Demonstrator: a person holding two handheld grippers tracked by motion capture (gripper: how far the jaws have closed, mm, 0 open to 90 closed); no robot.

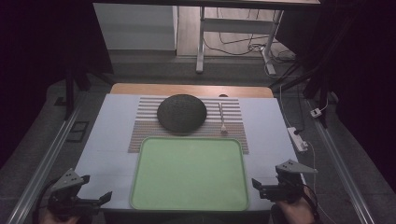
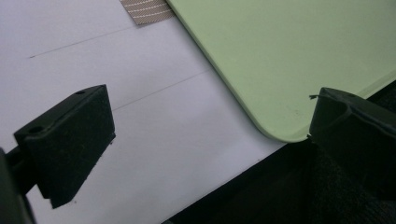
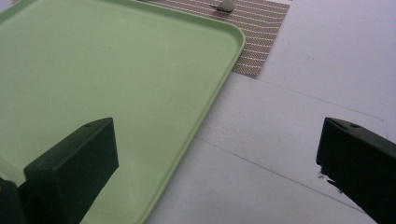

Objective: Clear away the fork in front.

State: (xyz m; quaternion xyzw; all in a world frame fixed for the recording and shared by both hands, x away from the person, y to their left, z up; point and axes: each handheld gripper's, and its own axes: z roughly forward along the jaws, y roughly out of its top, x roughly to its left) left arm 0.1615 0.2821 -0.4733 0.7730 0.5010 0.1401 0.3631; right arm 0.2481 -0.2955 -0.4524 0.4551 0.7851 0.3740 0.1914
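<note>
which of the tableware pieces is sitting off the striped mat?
The green tray: only its far edge overlaps the striped mat. The dark plate and spoon lie wholly on it.

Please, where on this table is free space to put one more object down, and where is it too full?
The green tray is bare inside. White table strips lie free left and right of the tray, before each open gripper: left gripper, right gripper. The striped placemat is crowded: the dark round plate and a spoon lie there.
</note>
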